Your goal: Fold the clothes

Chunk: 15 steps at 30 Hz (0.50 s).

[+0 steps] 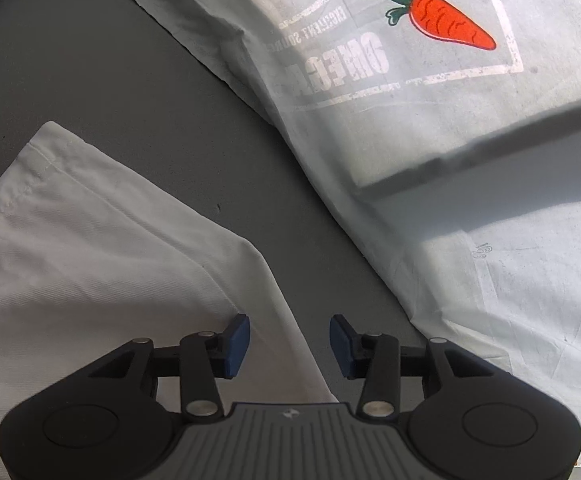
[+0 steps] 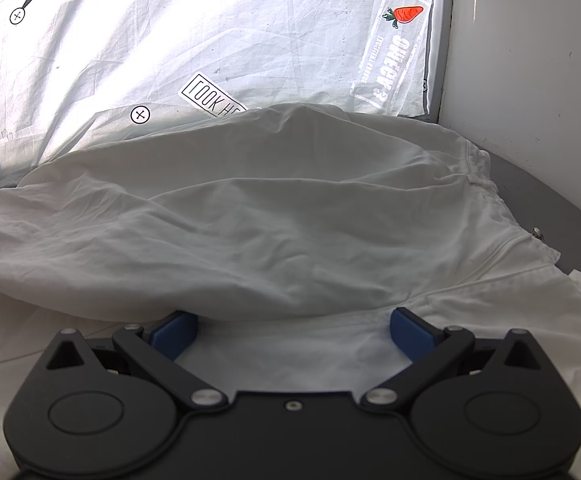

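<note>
Lying under both grippers: grey bench (image 1: 90, 80)
Printed sheet (image 1: 430, 128): ahead of both grippers, carrot print (image 1: 440, 20) far ahead
White garment (image 2: 270, 220): bunched just ahead of right gripper (image 2: 292, 330), jaws wide, nothing gripped
Left gripper (image 1: 289, 344): partly parted, empty, above garment's edge

White garment (image 2: 274, 216) folds over "LOOK HE…" label (image 2: 212, 100).

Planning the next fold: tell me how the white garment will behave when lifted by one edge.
The white garment is probably floppy: it lies in soft creases and a puffed mound, so it should sag. It looks thin and light. Its stitched hem seems firmer, likely a better edge to pinch.
</note>
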{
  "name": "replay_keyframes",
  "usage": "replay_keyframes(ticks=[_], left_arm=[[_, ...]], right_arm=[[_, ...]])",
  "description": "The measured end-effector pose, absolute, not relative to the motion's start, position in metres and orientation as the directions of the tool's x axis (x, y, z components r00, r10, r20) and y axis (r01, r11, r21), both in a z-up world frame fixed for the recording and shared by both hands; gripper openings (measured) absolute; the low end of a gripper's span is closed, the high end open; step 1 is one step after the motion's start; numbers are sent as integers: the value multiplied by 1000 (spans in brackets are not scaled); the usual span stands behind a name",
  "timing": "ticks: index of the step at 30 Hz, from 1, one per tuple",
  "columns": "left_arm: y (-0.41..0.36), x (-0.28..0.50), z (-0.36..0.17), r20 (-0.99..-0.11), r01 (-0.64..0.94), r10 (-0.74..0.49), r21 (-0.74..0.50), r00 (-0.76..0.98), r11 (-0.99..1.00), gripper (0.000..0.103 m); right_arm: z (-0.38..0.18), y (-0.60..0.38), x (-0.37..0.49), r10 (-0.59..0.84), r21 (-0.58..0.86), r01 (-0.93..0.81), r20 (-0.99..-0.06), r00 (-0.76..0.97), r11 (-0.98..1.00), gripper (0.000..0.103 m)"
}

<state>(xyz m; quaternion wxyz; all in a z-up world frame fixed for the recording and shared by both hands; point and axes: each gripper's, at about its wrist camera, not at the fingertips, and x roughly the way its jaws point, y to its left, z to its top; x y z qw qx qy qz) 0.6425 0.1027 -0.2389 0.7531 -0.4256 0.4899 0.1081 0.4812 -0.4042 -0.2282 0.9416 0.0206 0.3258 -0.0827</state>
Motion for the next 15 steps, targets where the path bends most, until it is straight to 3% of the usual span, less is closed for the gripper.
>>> replay_keyframes(ticks=[2, 3, 9, 15], left_arm=[[103, 638, -245, -840, -598, -245, -523, 485, 608, 21], [103, 635, -247, -839, -604, -242, -524, 487, 601, 1], [107, 609, -230, -777, -555, -196, -579, 599, 597, 1], [107, 602, -163, -677, -434, -154, -612, 720, 662, 1]], right_arm=[[-228, -404, 481, -143, -15, 170, -617, 774, 985, 103], [-228, -404, 481, -143, -15, 170, -617, 774, 985, 103], [-228, -404, 482, -143, -15, 170, -617, 774, 985, 103], [-229, -404, 482, -143, -15, 171, -617, 774, 985, 103]])
